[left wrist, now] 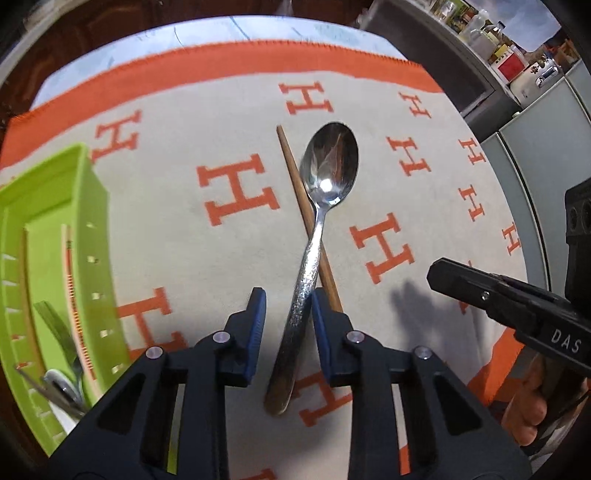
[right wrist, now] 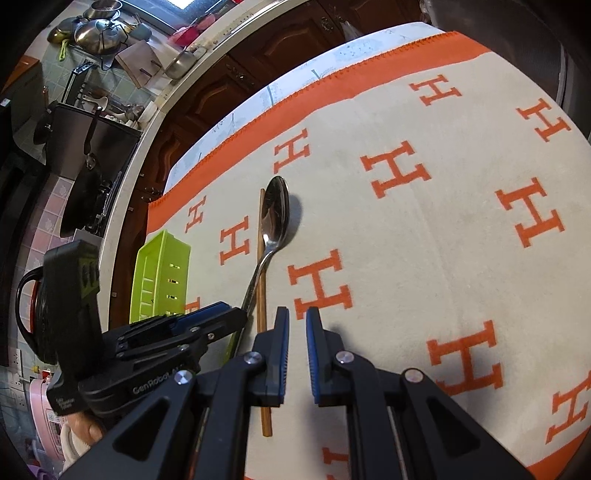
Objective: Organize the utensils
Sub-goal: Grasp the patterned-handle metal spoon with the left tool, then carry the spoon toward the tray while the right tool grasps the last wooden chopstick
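Note:
A steel spoon [left wrist: 325, 173] lies on the orange-and-cream cloth [left wrist: 184, 122], its handle crossing over a wooden chopstick [left wrist: 293, 184]. My left gripper [left wrist: 288, 295] is open, with its blue pads on either side of the spoon's handle; the right pad is close against it. In the right wrist view the spoon [right wrist: 275, 210] and chopstick [right wrist: 262, 291] run side by side just left of my right gripper [right wrist: 297, 314]. That gripper is open by a narrow gap with nothing between its pads. The chopstick's near end passes under its left finger [right wrist: 275, 354].
A lime-green slotted utensil tray [left wrist: 92, 221] holding chopsticks and metal cutlery sits at the cloth's left edge, also visible as the tray [right wrist: 159, 266]. A hand [left wrist: 528, 406] holds the right gripper. A kitchen counter with pots [right wrist: 99, 33] lies beyond the table; a shelf of bottles [left wrist: 495, 40] stands to the right.

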### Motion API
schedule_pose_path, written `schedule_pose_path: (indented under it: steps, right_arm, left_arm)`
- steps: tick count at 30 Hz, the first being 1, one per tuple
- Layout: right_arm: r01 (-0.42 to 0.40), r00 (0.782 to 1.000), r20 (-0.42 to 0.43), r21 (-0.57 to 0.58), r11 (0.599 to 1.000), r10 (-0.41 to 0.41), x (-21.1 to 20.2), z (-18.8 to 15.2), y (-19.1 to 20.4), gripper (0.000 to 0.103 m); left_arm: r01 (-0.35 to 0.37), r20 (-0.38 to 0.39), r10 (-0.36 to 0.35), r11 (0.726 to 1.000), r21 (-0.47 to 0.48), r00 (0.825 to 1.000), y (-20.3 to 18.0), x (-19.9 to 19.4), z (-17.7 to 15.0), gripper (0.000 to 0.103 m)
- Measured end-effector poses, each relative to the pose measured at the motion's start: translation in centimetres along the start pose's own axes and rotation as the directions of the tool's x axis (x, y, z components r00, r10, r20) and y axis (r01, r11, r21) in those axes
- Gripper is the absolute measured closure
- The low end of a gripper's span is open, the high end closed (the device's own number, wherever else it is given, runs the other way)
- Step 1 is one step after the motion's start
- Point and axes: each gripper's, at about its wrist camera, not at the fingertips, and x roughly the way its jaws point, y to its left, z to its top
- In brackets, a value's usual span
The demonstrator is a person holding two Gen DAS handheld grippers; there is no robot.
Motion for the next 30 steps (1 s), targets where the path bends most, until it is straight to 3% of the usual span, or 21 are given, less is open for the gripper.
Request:
schedule_pose_path:
  steps: [6,13,16,17,23,26,30]
  right_arm:
    - [-0.004,1.000,-0.006,0.017,1.000,0.005,0.4,0.1,-1.0,0.094]
    - [-0.009,1.000,-0.012,0.034,0.999,0.010,0.8,0.2,-1.6,0.094]
    - [-0.008,1.000,-0.012,0.042,0.999,0.008,0.9,0.2,-1.9,0.094]
    - [-0.007,1.000,-0.012,0.046,0.999,0.007,0.9,0.2,-2.1,0.094]
    - [-0.003,1.000,-0.002,0.044,0.999,0.003,0.7,0.2,-2.3,0.094]
    - [-0.004,1.000,0.006,0.038,0.999,0.004,0.5,0.1,-2.4,0.094]
    - [-0.007,1.000,0.012,0.037,0.999,0.006,0.3,0.1,-2.5,0.094]
  left_arm:
    - [0.027,-0.016,-0.027,0.999,0.046,1.000,-0.3,0.8,1.1,0.081]
    - [-0.008,-0.039,0.015,0.984,0.179,0.999,-2.1,1.3,2.0,0.081]
    - [-0.057,-0.049,0.069,0.975,0.214,0.996,-3.0,1.6,2.2,0.088]
    - [-0.060,-0.054,0.073,0.974,0.217,0.996,-3.1,1.6,2.2,0.095]
    - [-0.155,-0.036,0.166,0.965,0.210,0.985,-4.7,1.6,1.8,0.096]
    - [-0.223,0.009,0.227,0.952,0.210,0.974,-5.6,1.2,1.0,0.096]
    - [-0.339,0.108,0.321,0.904,0.259,0.941,-7.0,0.0,0.0,0.096]
